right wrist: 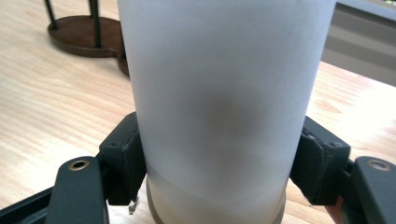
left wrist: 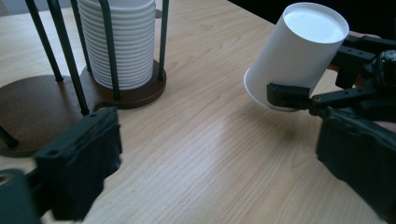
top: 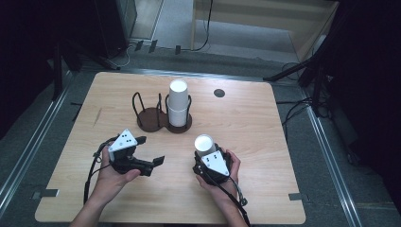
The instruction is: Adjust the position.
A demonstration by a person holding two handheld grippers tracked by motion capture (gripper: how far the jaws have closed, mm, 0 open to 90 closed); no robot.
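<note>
Ideally, the right gripper (top: 206, 156), clamping the inverted paper cup (top: 204, 144) near the table's (top: 265, 156) front edge, squeezes gently; the left gripper (top: 150, 152) gapes empty.

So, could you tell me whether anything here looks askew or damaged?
Only the white cup in the right gripper: it is upside down and tilted. No spill or damage shows, and the cup stack stands upright in its holder.

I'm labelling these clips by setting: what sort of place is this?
Probably a lab or recording studio, not a home: a bare light wooden table stands between metal floor rails, with black stand legs and loose cables on grey flooring, dark around.
</note>
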